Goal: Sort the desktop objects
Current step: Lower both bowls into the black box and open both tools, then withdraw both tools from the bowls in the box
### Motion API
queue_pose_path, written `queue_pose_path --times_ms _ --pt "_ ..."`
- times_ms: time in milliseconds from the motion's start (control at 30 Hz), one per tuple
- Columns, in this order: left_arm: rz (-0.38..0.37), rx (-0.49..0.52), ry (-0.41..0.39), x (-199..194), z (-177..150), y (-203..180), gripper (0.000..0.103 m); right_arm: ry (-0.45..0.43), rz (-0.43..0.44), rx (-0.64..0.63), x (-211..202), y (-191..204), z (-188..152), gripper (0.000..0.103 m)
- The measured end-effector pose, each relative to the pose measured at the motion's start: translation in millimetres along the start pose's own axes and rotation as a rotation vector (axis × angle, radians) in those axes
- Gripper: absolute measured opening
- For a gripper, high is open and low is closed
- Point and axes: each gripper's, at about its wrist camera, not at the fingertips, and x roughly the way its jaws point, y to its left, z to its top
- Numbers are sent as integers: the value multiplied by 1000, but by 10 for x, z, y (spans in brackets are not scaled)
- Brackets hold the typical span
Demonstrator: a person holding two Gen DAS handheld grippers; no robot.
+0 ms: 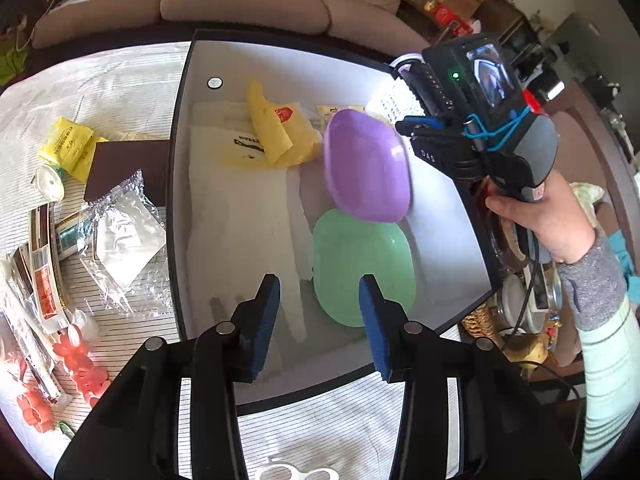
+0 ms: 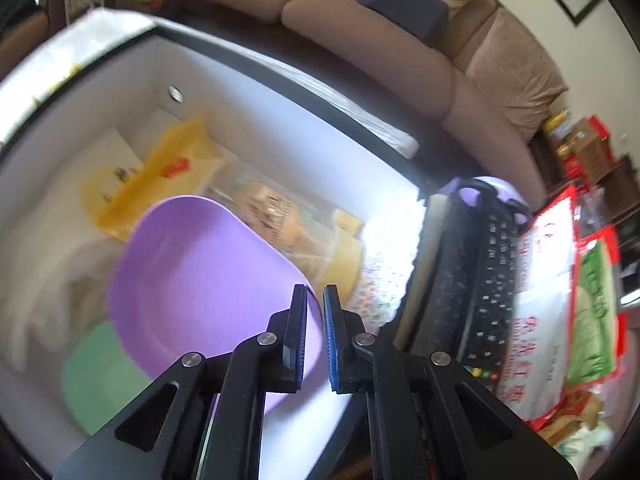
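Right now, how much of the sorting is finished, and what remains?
Partly done. The box already holds a green dish, yellow bags and white gloves. The right gripper is pinching the purple dish's rim above the box. The left gripper is open and empty. Packets, tubes and pink clips remain on the tablecloth.

Purple dish tilted, left gripper agape
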Motion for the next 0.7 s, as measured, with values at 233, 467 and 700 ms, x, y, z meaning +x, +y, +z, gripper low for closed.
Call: queue_pose_path --times_ms 233,467,700 --pt "2 31 -11 -67 104 -24 39 -41 35 51 -275 6 -56 39" --pt "-10 5 -18 -41 109 32 40 26 415 193 -378 16 -223 38" --pt "-15 -12 -22 -87 66 132 40 92 423 157 -361 330 -288 38"
